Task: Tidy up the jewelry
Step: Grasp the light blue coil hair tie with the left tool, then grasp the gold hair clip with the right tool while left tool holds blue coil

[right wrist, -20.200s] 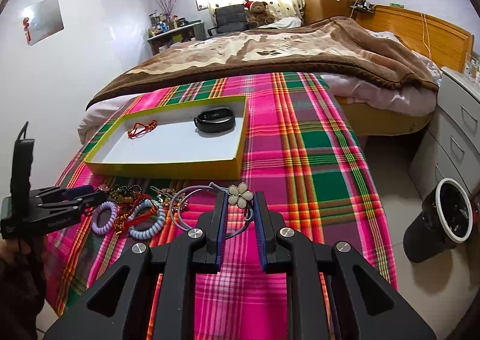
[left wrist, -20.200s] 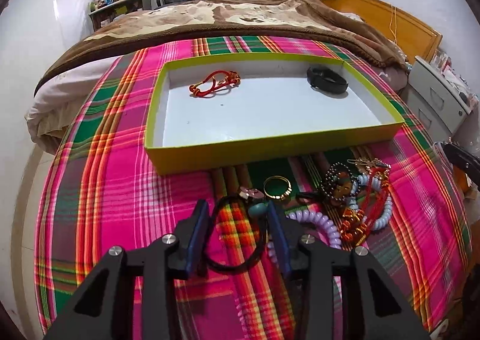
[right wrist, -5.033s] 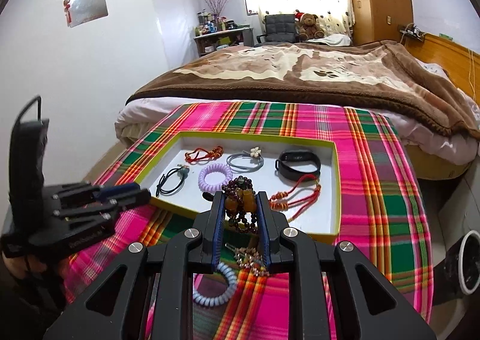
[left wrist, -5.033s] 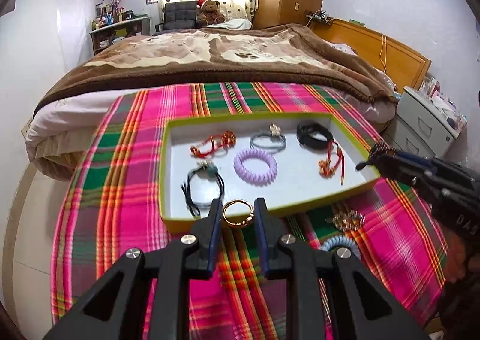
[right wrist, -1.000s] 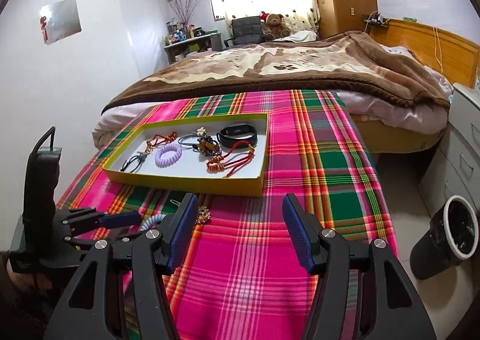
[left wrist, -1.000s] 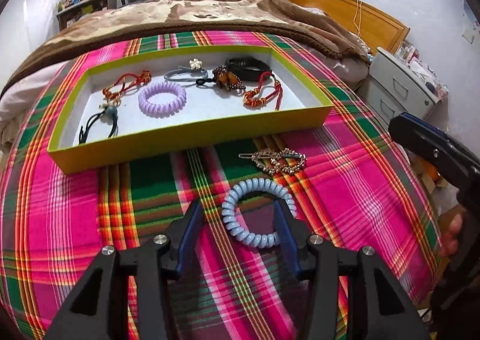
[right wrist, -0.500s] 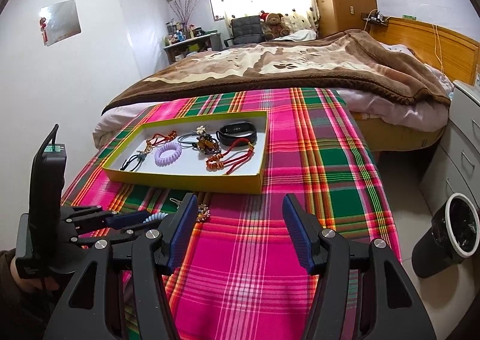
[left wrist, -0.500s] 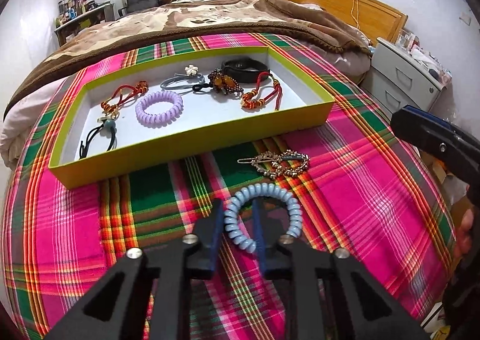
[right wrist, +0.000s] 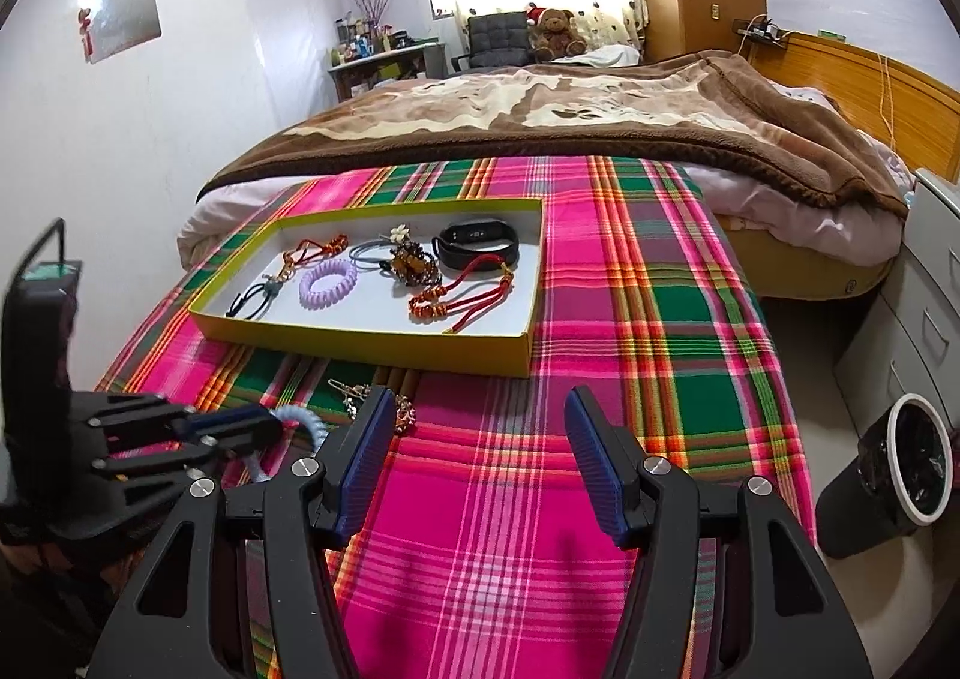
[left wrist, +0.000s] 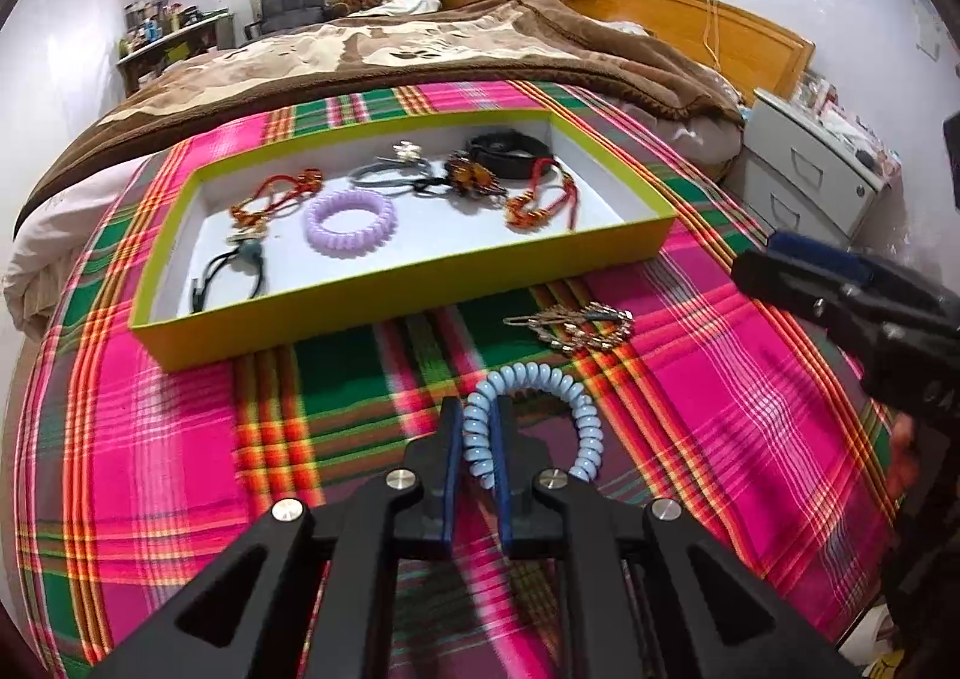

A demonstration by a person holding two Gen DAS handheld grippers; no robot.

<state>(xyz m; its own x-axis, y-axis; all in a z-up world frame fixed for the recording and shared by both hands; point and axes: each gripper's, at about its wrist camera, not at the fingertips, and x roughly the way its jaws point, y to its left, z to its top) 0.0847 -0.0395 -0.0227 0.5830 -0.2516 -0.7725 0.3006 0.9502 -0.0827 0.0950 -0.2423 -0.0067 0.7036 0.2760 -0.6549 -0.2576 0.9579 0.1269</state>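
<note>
My left gripper [left wrist: 478, 427] is shut on the near-left side of a pale blue spiral hair tie [left wrist: 579, 409], held just above the plaid cloth. A gold rhinestone hair clip [left wrist: 579, 322] lies on the cloth beyond it. The yellow-green tray [left wrist: 384, 292] holds several pieces: a purple spiral tie [left wrist: 350, 217], red cord bracelets, a black band [left wrist: 510, 148], a bead bracelet. My right gripper [right wrist: 474, 439] is open and empty above the cloth, in front of the tray [right wrist: 384, 346]. The left gripper [right wrist: 240, 427] with the blue tie shows at the right wrist view's left.
The plaid cloth [right wrist: 630, 319] covers the bed's foot; a brown blanket [right wrist: 570, 121] lies beyond. A grey drawer unit [left wrist: 810, 175] and a black bin [right wrist: 900, 457] stand to the right of the bed. A wall is at the left.
My left gripper closed from wide open around the blue spiral tie to shut on its left side and has raised it slightly. The right gripper stayed open, nearly still.
</note>
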